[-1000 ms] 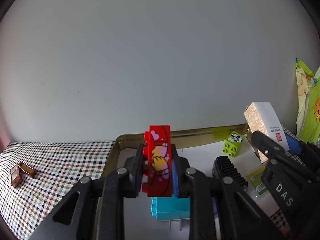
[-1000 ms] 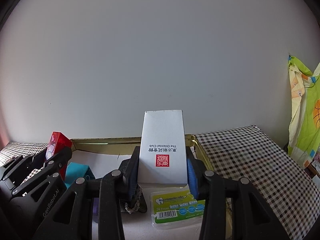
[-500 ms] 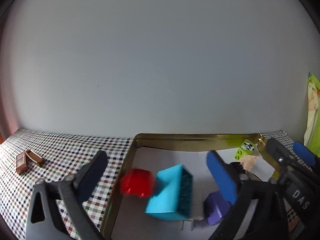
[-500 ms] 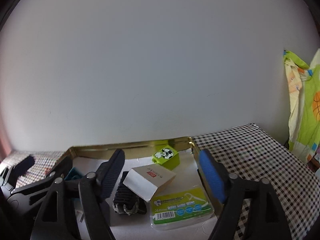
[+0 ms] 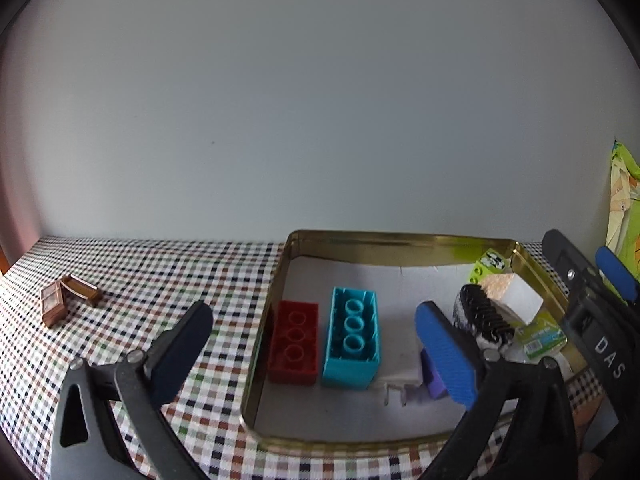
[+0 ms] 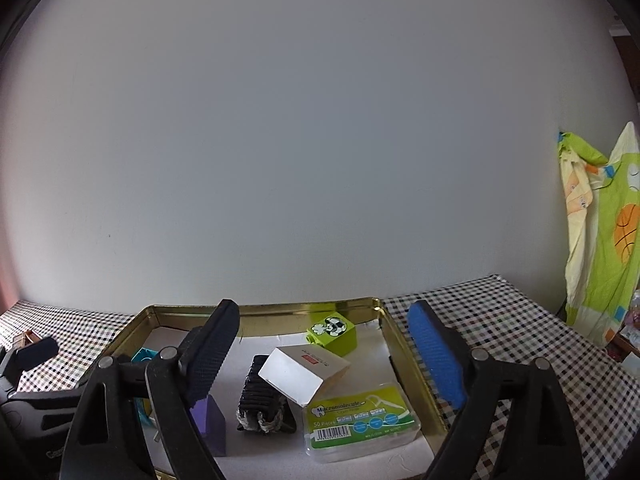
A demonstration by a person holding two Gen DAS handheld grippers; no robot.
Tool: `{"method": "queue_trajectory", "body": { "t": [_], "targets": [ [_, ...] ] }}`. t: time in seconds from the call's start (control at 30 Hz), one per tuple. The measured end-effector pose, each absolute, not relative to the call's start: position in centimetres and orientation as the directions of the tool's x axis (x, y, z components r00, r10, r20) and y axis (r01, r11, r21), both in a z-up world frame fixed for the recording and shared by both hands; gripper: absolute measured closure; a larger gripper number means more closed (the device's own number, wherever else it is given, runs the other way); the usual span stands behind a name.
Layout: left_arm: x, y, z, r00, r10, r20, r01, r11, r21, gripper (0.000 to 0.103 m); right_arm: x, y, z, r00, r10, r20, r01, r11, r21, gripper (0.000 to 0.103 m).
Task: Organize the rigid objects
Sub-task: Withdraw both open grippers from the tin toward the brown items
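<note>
While both claws gape, gold tray [image 5: 400, 239] holds red brick [image 5: 294, 340], blue brick [image 5: 352, 338]

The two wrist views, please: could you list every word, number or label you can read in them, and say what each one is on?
"Macromolecule": green label of the floss pick pack.
"50 Pieces": same label; its barcode digits are too small to read.
"DAS": body of the right hand-held gripper, cut off at the edge.
Red stamp on the white box: too small to read.
Green brick: pictures only, no words.

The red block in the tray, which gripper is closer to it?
Left. The left gripper hangs open right over the red block; the right gripper is across the tray, by the white box.
</note>
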State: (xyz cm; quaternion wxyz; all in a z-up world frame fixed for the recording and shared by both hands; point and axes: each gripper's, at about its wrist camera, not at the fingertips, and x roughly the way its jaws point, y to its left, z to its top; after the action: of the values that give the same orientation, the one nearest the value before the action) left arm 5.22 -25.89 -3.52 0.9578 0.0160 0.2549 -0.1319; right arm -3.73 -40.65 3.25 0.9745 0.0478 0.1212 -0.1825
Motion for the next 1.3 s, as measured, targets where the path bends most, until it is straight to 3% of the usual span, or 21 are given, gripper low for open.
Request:
{"method": "queue_trajectory", "body": {
  "t": [0.33, 0.83, 1.3],
  "targets": [
    [3.5, -22.9, -4.1, 0.848, -0.180, -0.499, 0.222, 0.975, 0.026, 0.000, -6.1, -38.8, 4.0, 0.893, -0.421, -0.159, 0.431, 0.902, 0.030, 0.015],
    [3.0, -17.3, -4.4, 0.851, -0.137, -0.506, 0.185, 0.982, 0.045, 0.000, -7.1, -36.8, 3.3, 0.873, -0.411, -0.262, 0.438, 0.897, 0.051, 0.015],
    [3.6, -12.0, -4.5, 0.859, -0.099, -0.503, 0.142, 0.989, 0.046, 0.000, -6.2, -30.1, 3.1, 0.895, -0.344, -0.284, 0.364, 0.931, 0.018, 0.015]
  ]
}}
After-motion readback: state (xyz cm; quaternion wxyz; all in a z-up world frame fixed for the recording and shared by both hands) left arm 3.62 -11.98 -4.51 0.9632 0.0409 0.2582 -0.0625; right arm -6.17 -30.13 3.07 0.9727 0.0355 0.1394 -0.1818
